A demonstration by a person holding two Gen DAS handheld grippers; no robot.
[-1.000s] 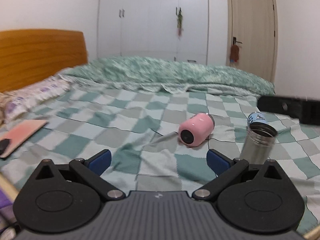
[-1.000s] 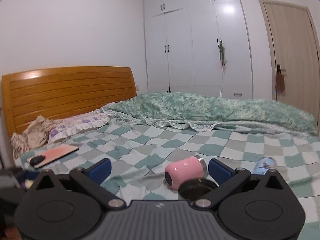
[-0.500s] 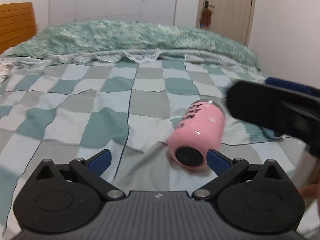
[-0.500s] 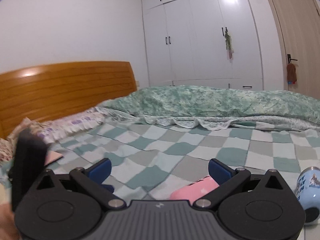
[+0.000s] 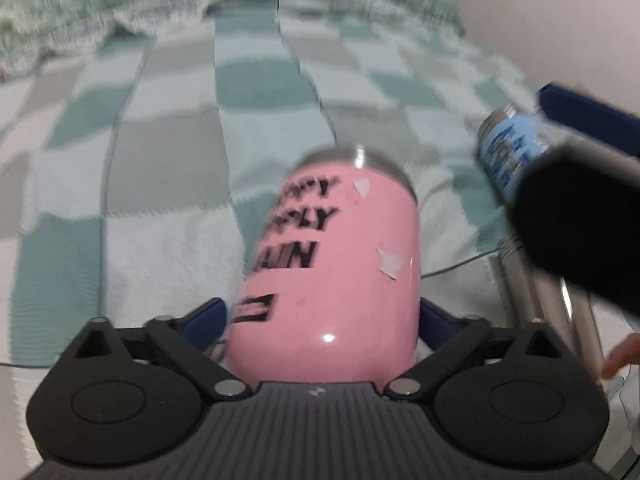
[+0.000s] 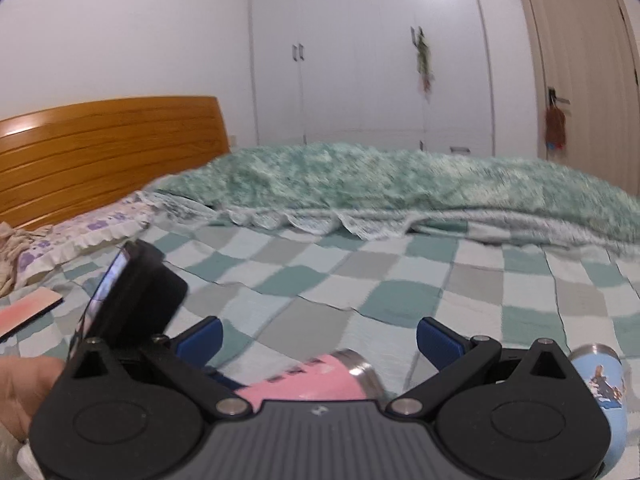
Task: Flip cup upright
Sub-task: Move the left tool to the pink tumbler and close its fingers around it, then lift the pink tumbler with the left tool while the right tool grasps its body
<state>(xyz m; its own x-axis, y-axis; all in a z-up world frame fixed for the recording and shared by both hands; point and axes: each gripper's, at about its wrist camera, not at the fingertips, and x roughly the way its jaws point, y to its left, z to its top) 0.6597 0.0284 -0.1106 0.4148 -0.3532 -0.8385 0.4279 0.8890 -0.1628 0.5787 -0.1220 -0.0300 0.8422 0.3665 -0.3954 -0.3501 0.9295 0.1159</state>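
The pink cup point(image 5: 332, 276) lies on its side on the checkered bed point(image 5: 160, 184), its steel rim pointing away. It sits between the blue fingers point(image 5: 204, 320) of the left gripper point(image 5: 320, 322), which are apart on either side of it (touching or not, I cannot tell). The right gripper point(image 6: 318, 338) hangs above, fingers wide apart with nothing between them. A small blue cup point(image 5: 508, 152) lies near, on its side too.
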